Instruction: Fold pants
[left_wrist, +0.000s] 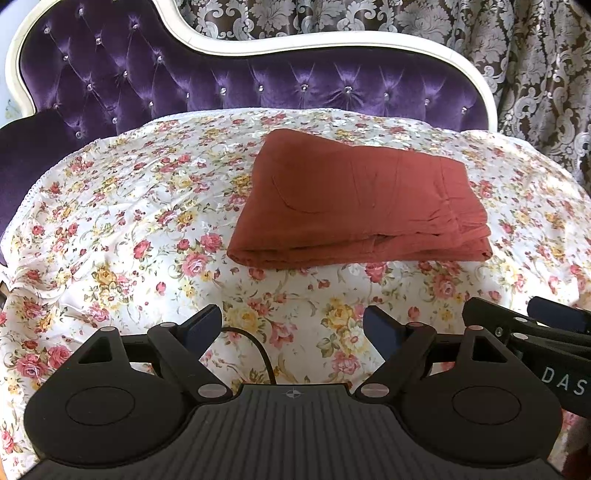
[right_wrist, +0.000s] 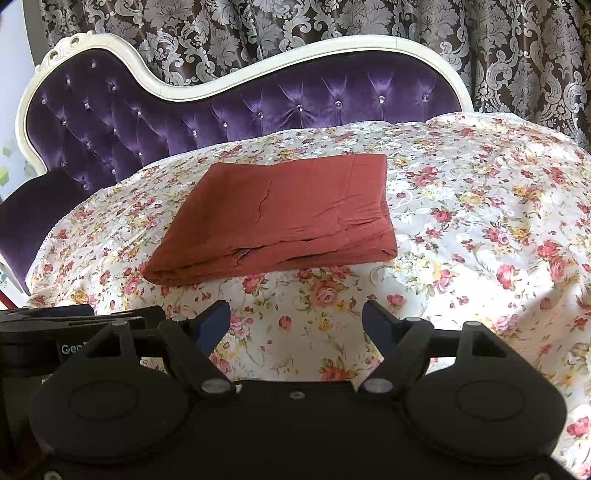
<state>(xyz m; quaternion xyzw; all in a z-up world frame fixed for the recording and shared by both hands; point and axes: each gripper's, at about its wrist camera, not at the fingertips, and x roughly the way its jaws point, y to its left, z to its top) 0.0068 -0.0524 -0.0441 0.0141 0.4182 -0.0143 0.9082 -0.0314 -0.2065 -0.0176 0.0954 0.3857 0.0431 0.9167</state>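
On the floral sheet (left_wrist: 147, 229) ahead of us the pants (left_wrist: 354, 199) lie folded into a compact stack, both our left gripper (left_wrist: 293, 328) and right gripper (right_wrist: 295, 325) spread apart and empty, so folding seems finished, perhaps needing only a smoothing press.

"DAS" in pale letters, cut off at the frame edge, on the right gripper (left_wrist: 554, 325) body. "Gen", also cut off, on the left gripper (right_wrist: 48, 321) body.

left gripper (left_wrist: 293, 326): jaws spread, empty | right gripper (right_wrist: 295, 321): same
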